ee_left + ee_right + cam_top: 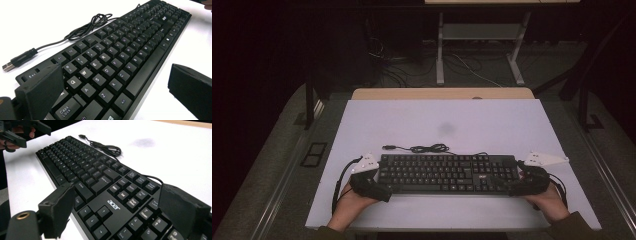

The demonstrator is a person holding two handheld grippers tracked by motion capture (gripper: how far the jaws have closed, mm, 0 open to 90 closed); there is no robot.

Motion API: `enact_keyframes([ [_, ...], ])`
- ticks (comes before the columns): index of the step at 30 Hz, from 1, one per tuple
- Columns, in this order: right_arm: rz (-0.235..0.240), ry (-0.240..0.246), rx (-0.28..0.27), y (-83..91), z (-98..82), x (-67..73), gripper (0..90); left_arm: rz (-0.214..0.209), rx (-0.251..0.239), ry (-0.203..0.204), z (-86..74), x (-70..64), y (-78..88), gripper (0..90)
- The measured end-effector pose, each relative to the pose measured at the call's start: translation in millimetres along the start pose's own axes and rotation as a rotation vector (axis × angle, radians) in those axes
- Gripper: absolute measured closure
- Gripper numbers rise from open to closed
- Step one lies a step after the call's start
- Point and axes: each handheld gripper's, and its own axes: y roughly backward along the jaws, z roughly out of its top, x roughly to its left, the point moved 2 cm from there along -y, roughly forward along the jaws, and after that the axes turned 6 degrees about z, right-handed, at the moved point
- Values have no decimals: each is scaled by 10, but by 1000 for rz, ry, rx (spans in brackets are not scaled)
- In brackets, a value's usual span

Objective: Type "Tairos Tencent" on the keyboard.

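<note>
A black Acer keyboard (447,173) lies across the near part of the white tabletop (442,120). Its USB cable (429,148) is coiled just behind it, the plug (8,66) lying loose on the table. My left gripper (379,184) is at the keyboard's left end, open; in the left gripper view one jaw hangs over the Esc and Tab corner of the keyboard (110,62), the other stands off its front edge. My right gripper (513,183) is open at the right end, its jaws straddling the arrow keys and number pad of the keyboard (100,182).
A dark smudge (446,129) marks the tabletop behind the cable. A wooden strip (442,93) runs along the table's far edge. Beyond it stand a metal desk frame (482,35) and loose floor cables (402,70). The tabletop's near edge is close below the hands.
</note>
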Motion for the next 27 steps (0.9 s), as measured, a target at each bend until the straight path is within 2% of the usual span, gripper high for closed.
enact_keyframes([
  [7,6,7,9,-63,62,20,137,-3,-1,-10,-8,-2,0,0],
  [27,54,9,16,-245,200,106,140,-7,-10,1,-11,5,7,0],
])
